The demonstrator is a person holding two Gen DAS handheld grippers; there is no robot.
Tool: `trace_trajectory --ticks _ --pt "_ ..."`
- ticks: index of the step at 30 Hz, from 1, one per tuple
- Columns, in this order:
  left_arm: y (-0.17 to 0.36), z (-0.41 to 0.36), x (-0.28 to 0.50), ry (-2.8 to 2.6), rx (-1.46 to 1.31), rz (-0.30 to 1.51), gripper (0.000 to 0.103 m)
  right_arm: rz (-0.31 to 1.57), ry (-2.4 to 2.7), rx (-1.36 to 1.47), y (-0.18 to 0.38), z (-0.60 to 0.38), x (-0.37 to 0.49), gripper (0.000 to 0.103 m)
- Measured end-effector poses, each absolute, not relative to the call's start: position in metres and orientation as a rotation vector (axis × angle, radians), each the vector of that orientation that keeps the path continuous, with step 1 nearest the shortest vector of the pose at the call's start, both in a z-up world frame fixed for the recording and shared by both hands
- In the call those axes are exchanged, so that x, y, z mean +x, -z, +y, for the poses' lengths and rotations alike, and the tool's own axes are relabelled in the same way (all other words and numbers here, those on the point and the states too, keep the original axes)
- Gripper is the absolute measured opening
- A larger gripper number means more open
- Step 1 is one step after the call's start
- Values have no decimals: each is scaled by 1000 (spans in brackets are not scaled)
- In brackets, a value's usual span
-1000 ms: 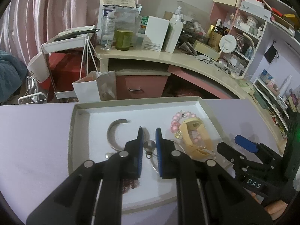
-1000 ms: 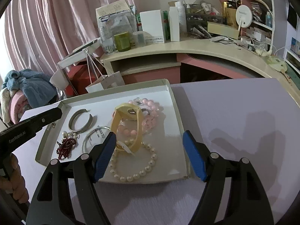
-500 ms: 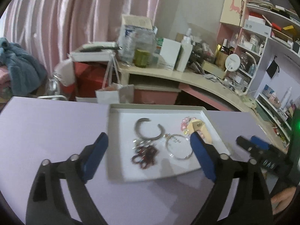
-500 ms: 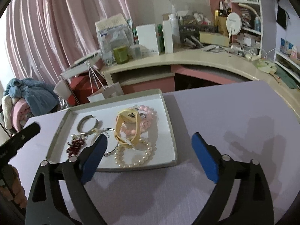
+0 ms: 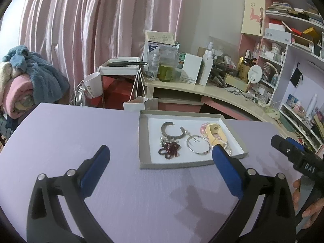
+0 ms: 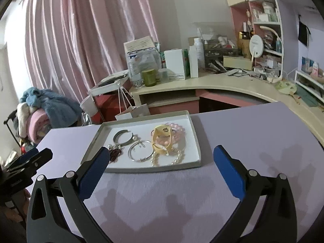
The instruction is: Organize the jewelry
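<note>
A shallow grey tray [image 5: 142, 139] [image 6: 197, 141] on the purple table holds a silver cuff [image 5: 171, 131], a dark red bead piece [image 5: 170, 148], a thin silver bangle [image 5: 198, 144], a yellow band [image 6: 162, 137], pink beads [image 6: 178, 134] and a pearl bracelet [image 6: 174, 159]. My left gripper [image 5: 160, 149] hovers short of the tray's near edge, jaws opening wide, nothing between them. My right gripper [image 6: 161, 150] hangs back from the tray too, jaws opening, also holding nothing. Its fingers [image 5: 283, 143] show at the left view's right edge.
Behind the tray stand a white paper bag [image 5: 137, 103] and a curved beige desk [image 6: 222, 81] crowded with boxes and bottles. Folded blankets [image 5: 30, 81] pile up at the far left, shelves [image 5: 283, 60] at the right. Bare purple tabletop [image 6: 253, 131] lies right of the tray.
Both grippers drew back from over the tray and rose. The left jaws went from nearly shut above the bangle to wide; the right jaws widened. The jewelry stayed in the tray.
</note>
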State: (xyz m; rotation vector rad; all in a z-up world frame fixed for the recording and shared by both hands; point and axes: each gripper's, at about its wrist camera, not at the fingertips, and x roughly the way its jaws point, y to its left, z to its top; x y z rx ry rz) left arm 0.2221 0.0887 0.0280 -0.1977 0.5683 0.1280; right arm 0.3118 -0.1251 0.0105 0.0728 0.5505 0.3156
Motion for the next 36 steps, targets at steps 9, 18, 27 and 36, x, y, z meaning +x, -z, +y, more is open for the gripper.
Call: trace_trajectory --ticks 9,18,27,36 --pt "-16 85 208 -135 -217 562 101 548 -305 8 -3 -110 296 102" --pt "16 88 225 -92 -255 603 101 555 -316 30 23 -107 307 102" --pt "18 87 231 -72 -252 555 101 533 -345 72 22 -106 316 102" --pt "3 78 222 -81 -198 476 101 470 -358 65 18 -104 306 102"
